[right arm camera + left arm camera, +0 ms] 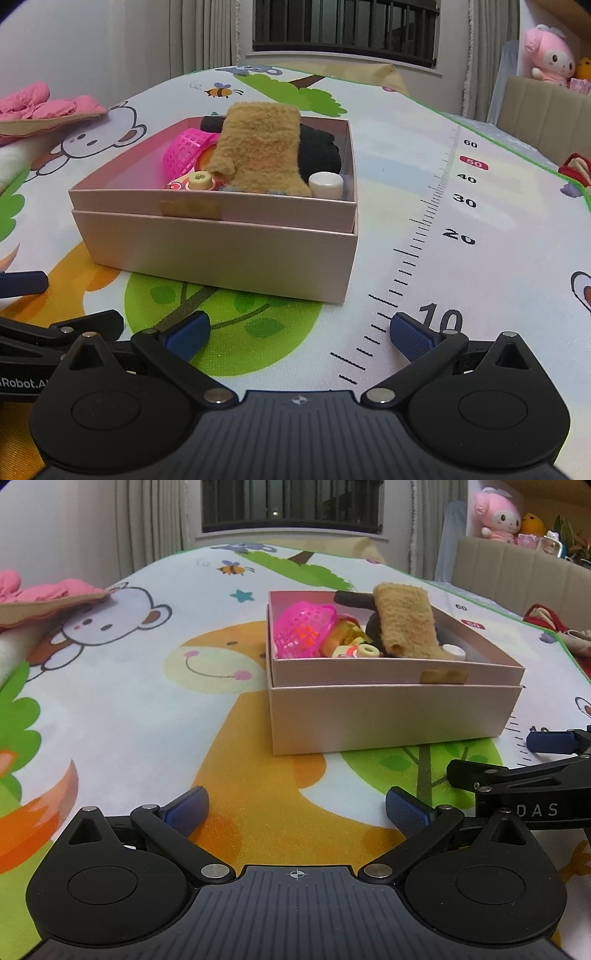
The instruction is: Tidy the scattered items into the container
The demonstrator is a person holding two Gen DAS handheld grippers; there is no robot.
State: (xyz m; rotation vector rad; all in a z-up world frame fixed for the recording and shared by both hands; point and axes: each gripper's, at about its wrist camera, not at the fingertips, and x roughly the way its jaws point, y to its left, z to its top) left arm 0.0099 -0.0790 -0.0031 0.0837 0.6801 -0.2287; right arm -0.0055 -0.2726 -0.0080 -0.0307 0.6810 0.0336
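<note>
Judging by the play mat (147, 709), tidying looks finished: tan sock (258, 147), pink toy basket (303, 627) and small bits fill the cardboard box (221, 243); left hand-held gripper (295, 808) and right hand-held gripper (299, 332) both rest released, empty.

Printed ruler scale (436, 206) on play mat (498, 258), right of pink box (221, 251): numbers 10 nearest, then 20, 30, 40, 50 in red badge, 60 farthest. Left wrist view: same scale shows 60 and red 50 badge beyond box. Right gripper (532, 775) body, seen from left wrist: letters "DAS". Left gripper (33, 295) body, seen from right wrist: "Robot.A", cut off by frame edge.
</note>
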